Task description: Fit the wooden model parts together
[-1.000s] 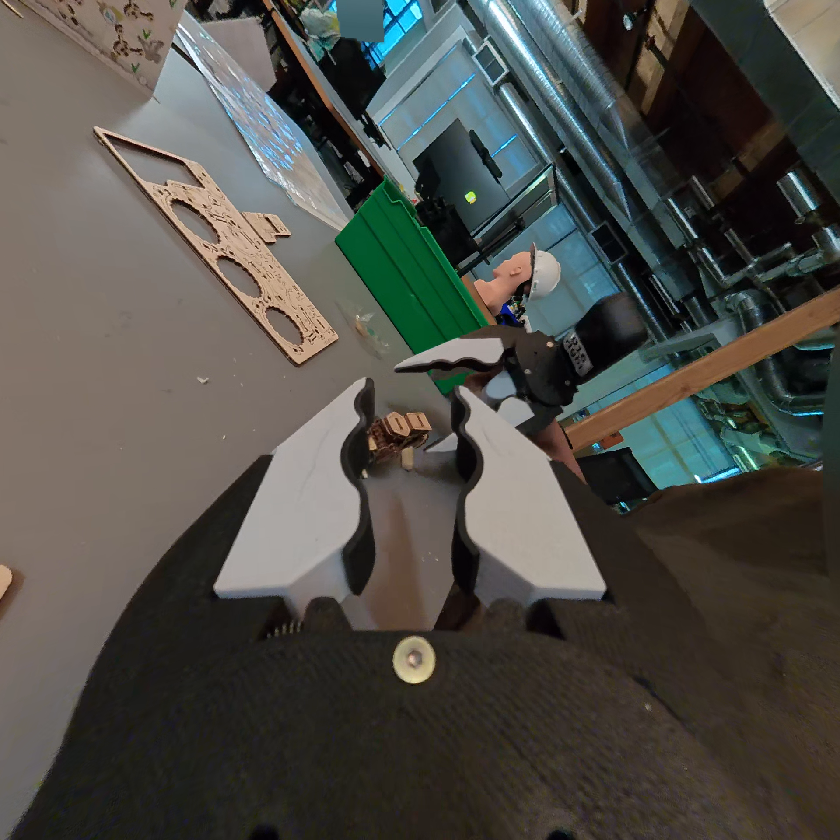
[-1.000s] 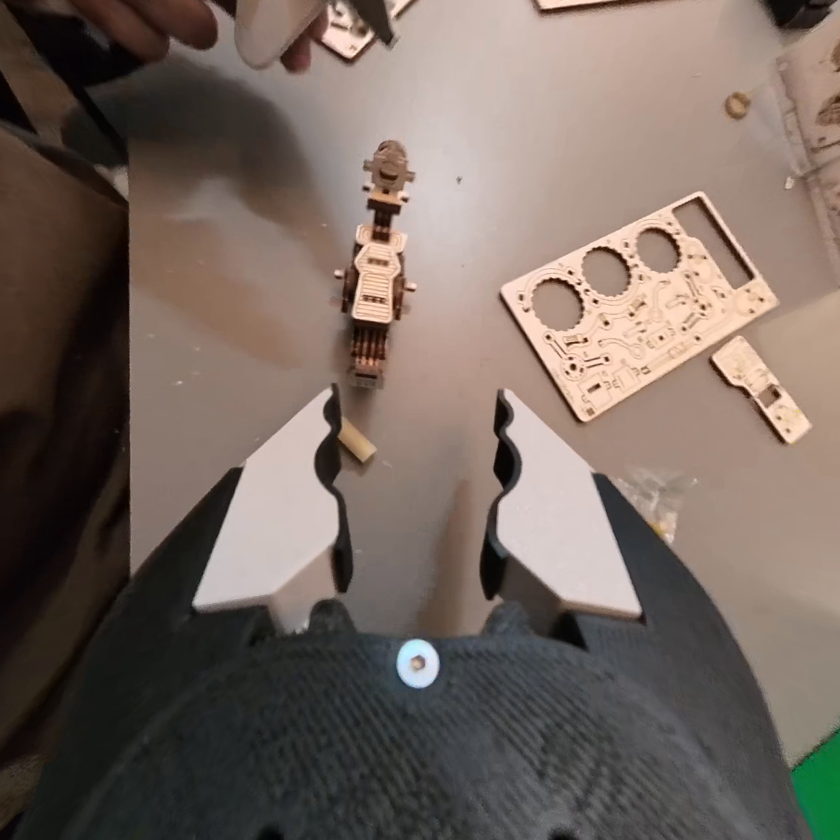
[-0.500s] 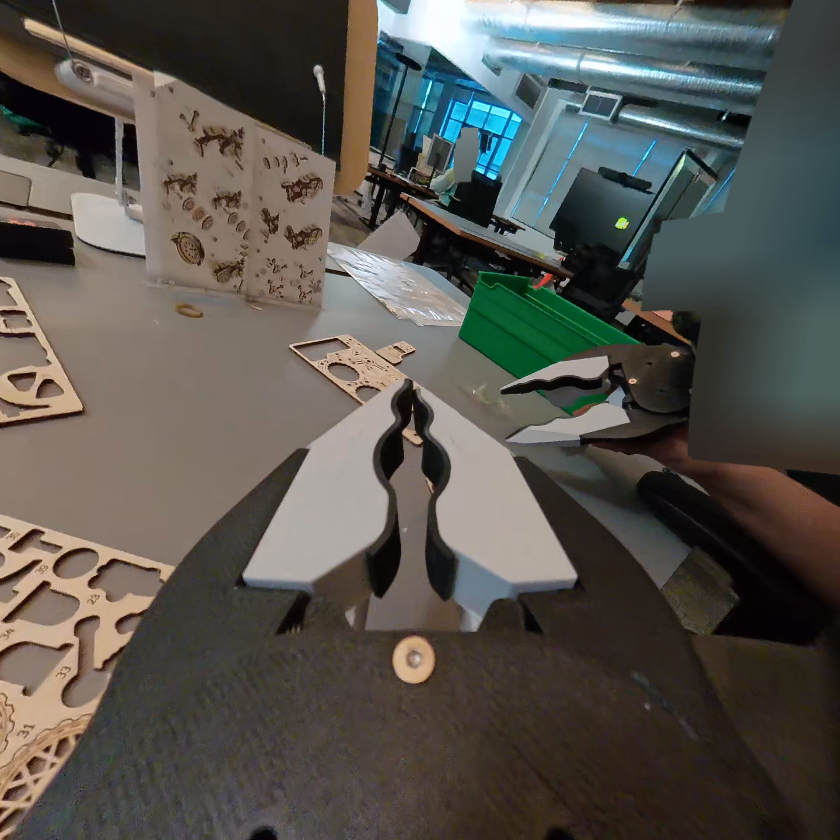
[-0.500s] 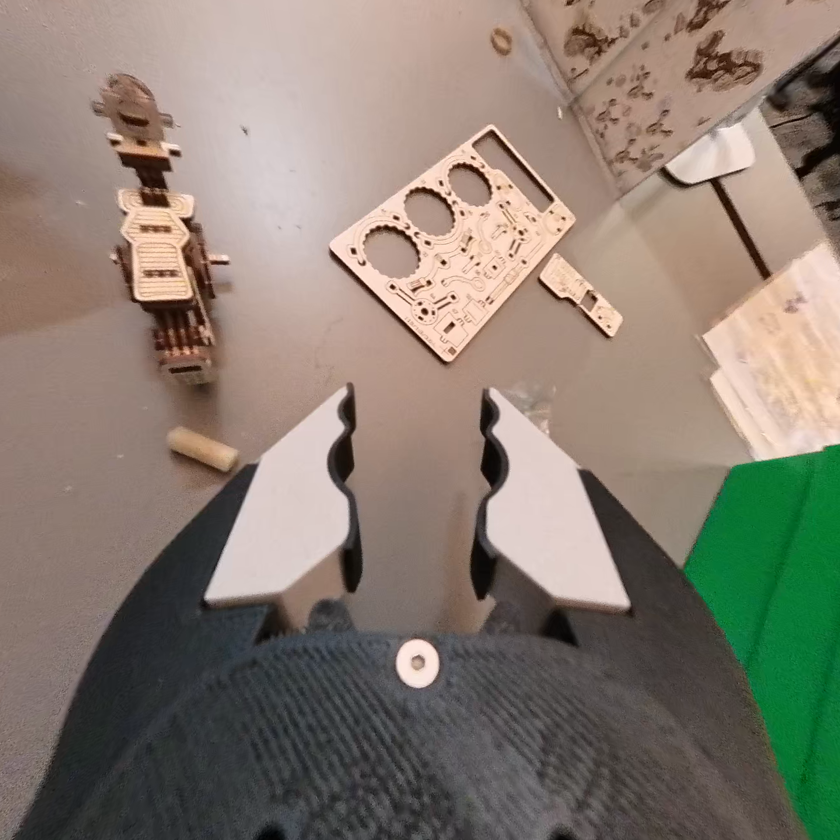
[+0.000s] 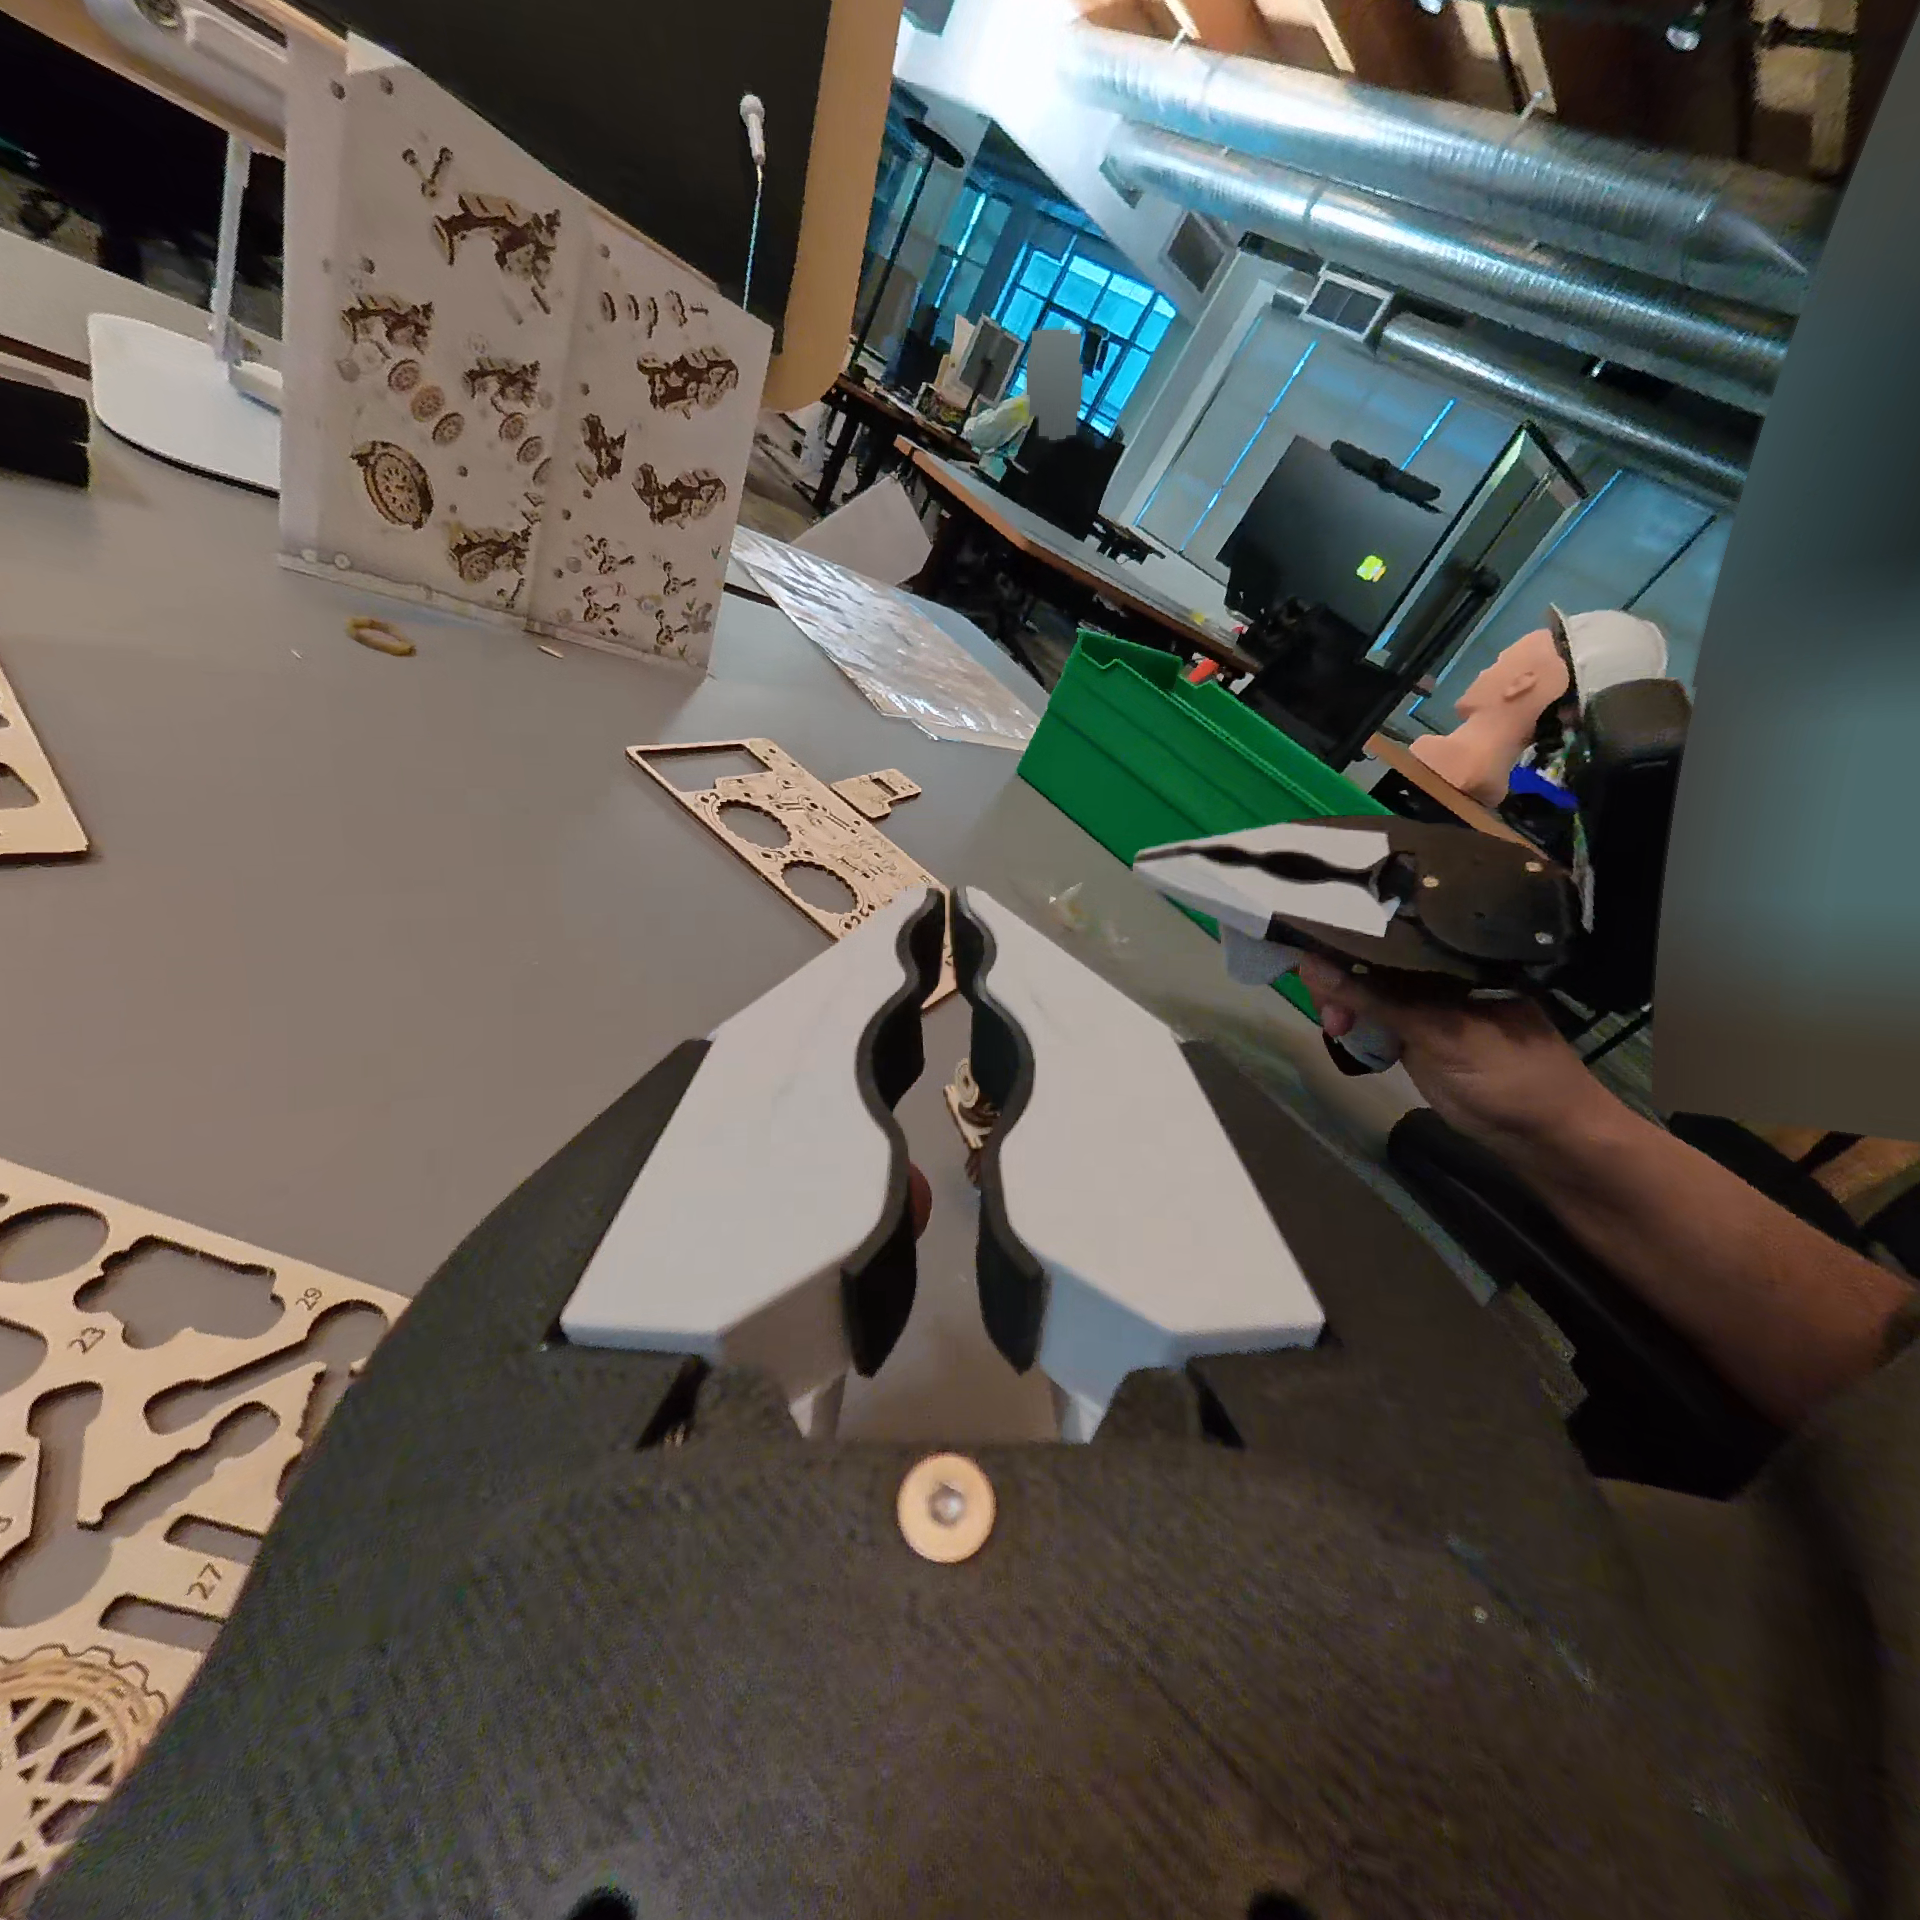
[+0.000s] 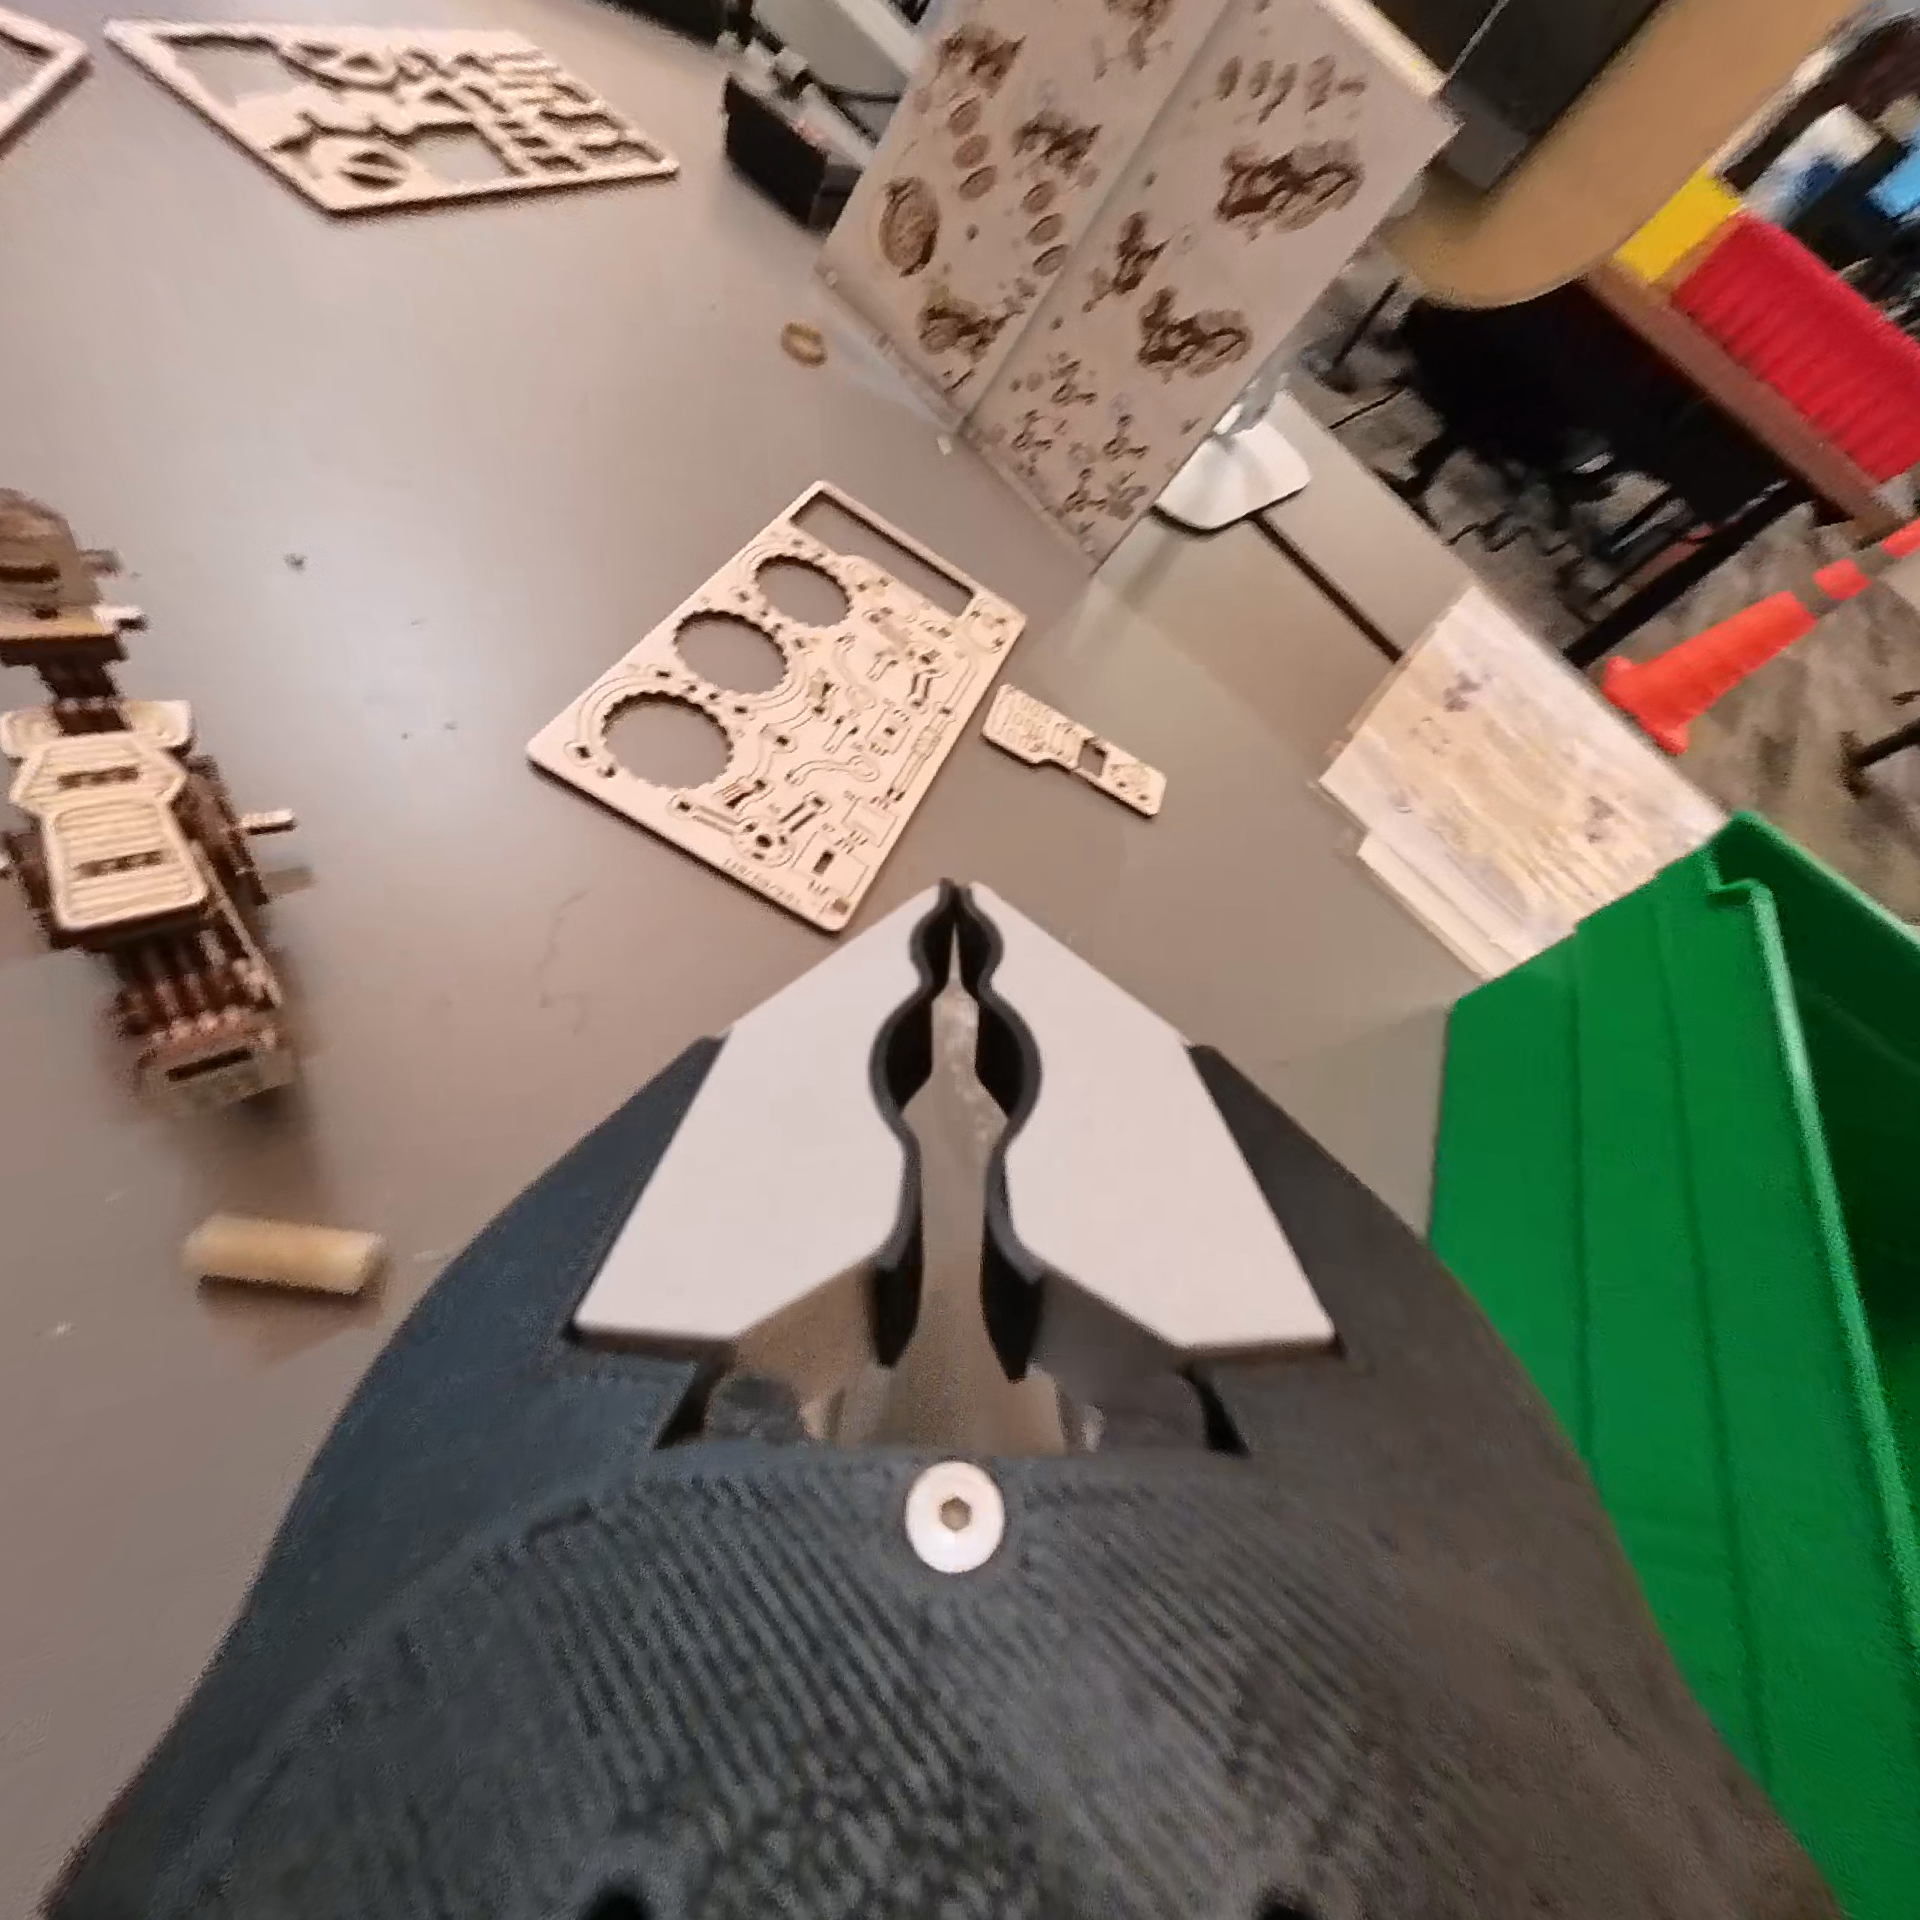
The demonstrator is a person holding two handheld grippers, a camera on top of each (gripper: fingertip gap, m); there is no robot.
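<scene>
In the right wrist view a part-built wooden model (image 6: 114,831) lies on the grey table at the left edge. A short wooden dowel (image 6: 281,1257) lies in front of it. A laser-cut part sheet (image 6: 883,717) with three round holes lies ahead, with a small wooden strip (image 6: 1075,748) beside it. My right gripper (image 6: 954,896) is shut and empty, above the table and to the right of the model. It also shows in the left wrist view (image 5: 1148,860), held by a hand. My left gripper (image 5: 951,902) is shut and empty. A bit of the model (image 5: 971,1107) shows through the gap between its fingers.
A green bin (image 6: 1662,1195) stands close on the right. A white standing board with model pictures (image 6: 1091,208) is at the back. Emptied part sheets lie at the far left (image 6: 416,114) and near the left gripper (image 5: 156,1351). A rubber band (image 5: 379,636) lies by the board. Spacing between my two grippers at the tips: around 20 cm. From the right gripper's tips to the short wooden dowel (image 6: 281,1257) is close to 12 cm.
Both grippers have closed from open. The right gripper has swung right, away from the model and dowel, toward the green bin. The left gripper has tilted up to level.
</scene>
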